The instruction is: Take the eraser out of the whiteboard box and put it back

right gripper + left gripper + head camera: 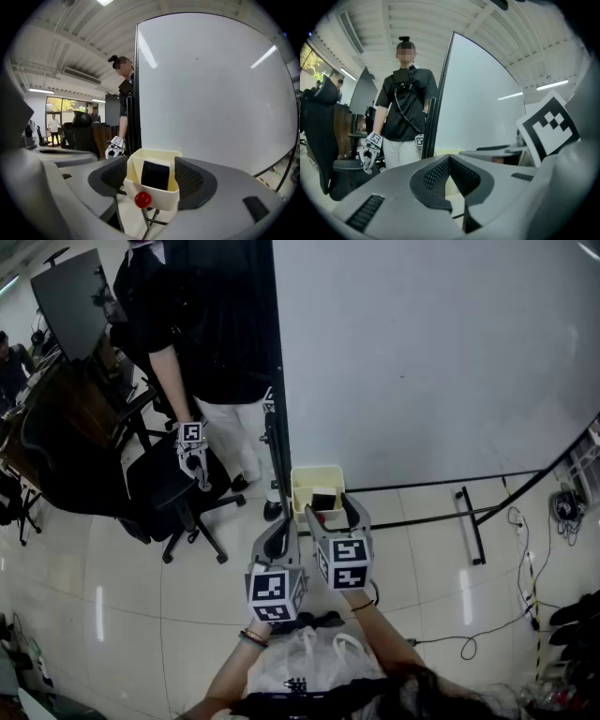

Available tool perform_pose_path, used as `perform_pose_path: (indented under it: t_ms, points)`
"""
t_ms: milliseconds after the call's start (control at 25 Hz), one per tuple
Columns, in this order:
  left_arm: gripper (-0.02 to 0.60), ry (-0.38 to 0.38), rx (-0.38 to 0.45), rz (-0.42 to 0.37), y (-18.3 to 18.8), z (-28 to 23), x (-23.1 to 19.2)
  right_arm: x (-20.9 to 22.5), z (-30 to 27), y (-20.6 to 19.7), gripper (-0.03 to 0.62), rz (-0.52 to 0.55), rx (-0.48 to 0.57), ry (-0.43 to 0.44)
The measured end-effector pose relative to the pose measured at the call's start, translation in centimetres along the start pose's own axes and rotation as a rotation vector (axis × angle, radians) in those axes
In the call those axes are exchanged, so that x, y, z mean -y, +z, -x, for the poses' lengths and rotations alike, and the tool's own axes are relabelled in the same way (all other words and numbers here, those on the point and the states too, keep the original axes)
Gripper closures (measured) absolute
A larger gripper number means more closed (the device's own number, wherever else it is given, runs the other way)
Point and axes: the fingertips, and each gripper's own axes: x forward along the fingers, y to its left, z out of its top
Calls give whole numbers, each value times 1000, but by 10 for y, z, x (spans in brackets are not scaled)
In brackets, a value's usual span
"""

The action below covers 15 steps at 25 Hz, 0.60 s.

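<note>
Risk sits with the cream whiteboard box (164, 197). The right gripper (330, 514) has its fingers (190, 180) spread and flanking the box walls, not the black eraser (155, 174) standing inside it at lower centre. Closing here would likely squeeze or jolt the box. The left gripper (450, 159) has its fingers pressed together, empty.

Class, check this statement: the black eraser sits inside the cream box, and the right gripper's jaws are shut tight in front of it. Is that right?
Not quite. The black eraser does sit inside the cream box, but the right gripper is not shut. Its jaws stand wide apart, with the box seen between them. The right gripper view shows this plainly.
</note>
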Motion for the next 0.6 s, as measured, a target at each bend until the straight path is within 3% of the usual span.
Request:
perform_pose_path:
  t_ms: [280, 400, 600]
  points:
    - [578, 17, -27, 26, -8, 10, -2, -9, -28, -21, 250, -9, -146, -37]
    - [578, 24, -22, 35, -8, 10, -5, -8, -32, -23, 297, 60, -136, -100]
    - [578, 30, -21, 40, -8, 9, -12, -5, -31, -19, 324, 84, -99, -57]
